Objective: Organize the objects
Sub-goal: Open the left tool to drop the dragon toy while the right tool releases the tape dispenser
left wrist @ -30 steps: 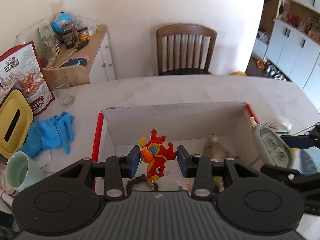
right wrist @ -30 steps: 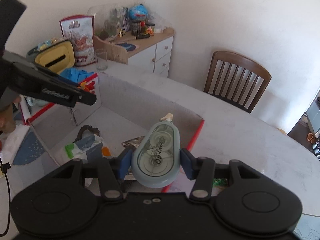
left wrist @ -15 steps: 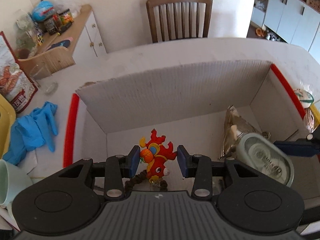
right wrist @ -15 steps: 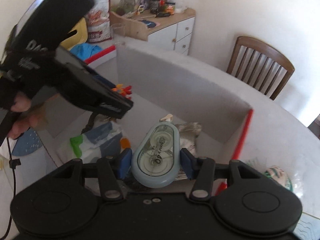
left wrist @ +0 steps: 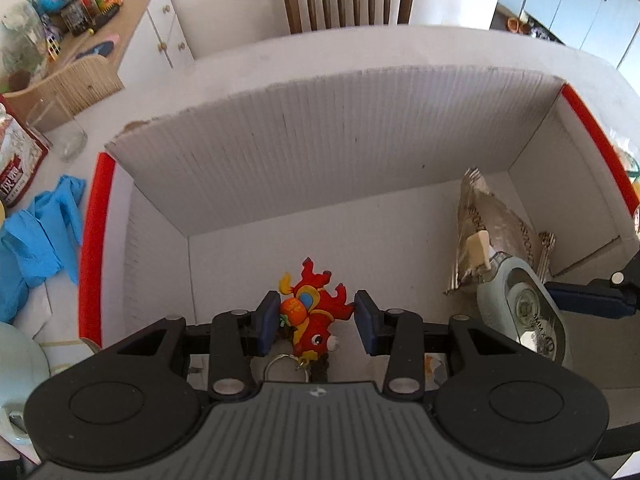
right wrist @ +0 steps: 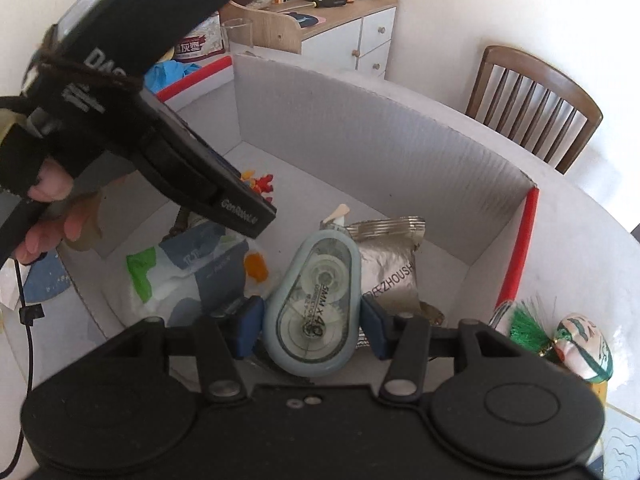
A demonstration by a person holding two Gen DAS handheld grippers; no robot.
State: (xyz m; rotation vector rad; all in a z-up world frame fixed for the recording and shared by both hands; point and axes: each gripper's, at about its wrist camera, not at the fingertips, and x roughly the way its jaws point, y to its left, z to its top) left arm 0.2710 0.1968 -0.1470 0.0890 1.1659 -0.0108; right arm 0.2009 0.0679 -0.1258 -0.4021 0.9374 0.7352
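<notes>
My left gripper [left wrist: 316,322] is shut on a red cartoon keychain [left wrist: 314,312] and holds it low inside the white cardboard box [left wrist: 320,136], near its front left. My right gripper [right wrist: 312,322] is shut on a pale blue correction tape dispenser [right wrist: 314,306] and holds it inside the same box, over a silver foil packet [right wrist: 390,268]. The dispenser [left wrist: 524,312] and the packet [left wrist: 486,224] also show at the right in the left wrist view. The left gripper's body [right wrist: 160,140] fills the left of the right wrist view.
The box has red edge strips [left wrist: 90,240]. Inside lie a plastic bag with blue and green print [right wrist: 192,268] and keys. Outside stand a glass [left wrist: 60,128], blue gloves [left wrist: 36,232], a mug [left wrist: 16,368], a green-tasselled ornament [right wrist: 576,346], a chair [right wrist: 536,100] and a sideboard [left wrist: 120,40].
Both grippers have moved forward and down into the box with their objects still held. The box walls now surround both.
</notes>
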